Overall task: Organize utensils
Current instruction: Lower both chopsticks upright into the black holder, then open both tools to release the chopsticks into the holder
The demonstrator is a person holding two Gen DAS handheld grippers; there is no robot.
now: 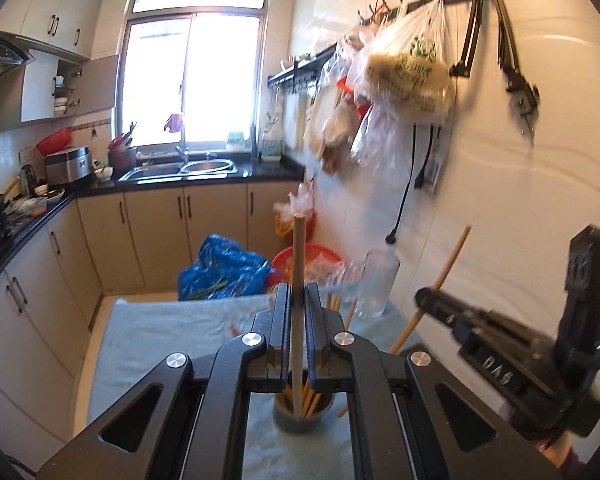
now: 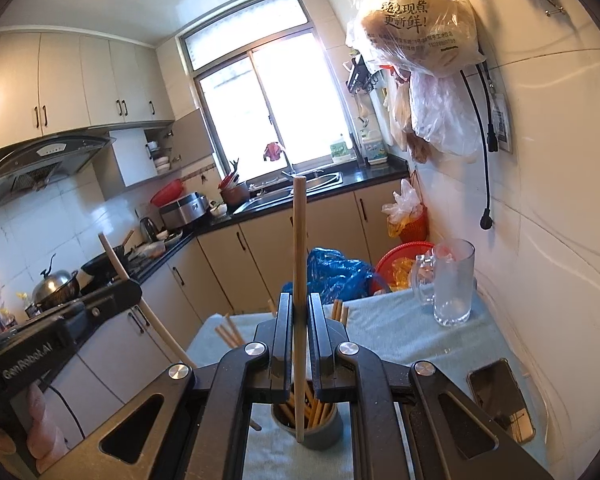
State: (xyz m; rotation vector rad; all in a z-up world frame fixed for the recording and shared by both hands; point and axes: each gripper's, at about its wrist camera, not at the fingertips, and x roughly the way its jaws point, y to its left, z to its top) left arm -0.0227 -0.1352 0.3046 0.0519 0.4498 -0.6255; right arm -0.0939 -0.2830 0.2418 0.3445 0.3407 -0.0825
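While both grippers hang over the table, each one is squeezed tight on its own chopstick. Seen from its own camera, the left gripper (image 1: 298,308) pinches the left chopstick (image 1: 299,248) between its two fingers, and the stick stands almost straight up and down. Its bottom tip points into the gray cup (image 1: 300,420), which sits right under the fingers, on the blue cloth (image 1: 172,332) near the front edge of the table. More chopsticks already stand in that cup. The right gripper (image 2: 299,312) holds the right chopstick (image 2: 299,240) the same way, upright, with its low end reaching down to the front rim of the same cup (image 2: 320,436). So the cup lies straight below both tools, and both sticks have their long way pointing down at it. Both look about as near, so I cannot say which should go first. I think the next move is to lower a stick and let go, one at a time so they do not bump. A few loose chopsticks (image 2: 229,334) lie on the cloth toward the far edge. A glass mug (image 2: 452,284) stands at the far right corner, and a phone (image 2: 500,396) lies near the right edge.
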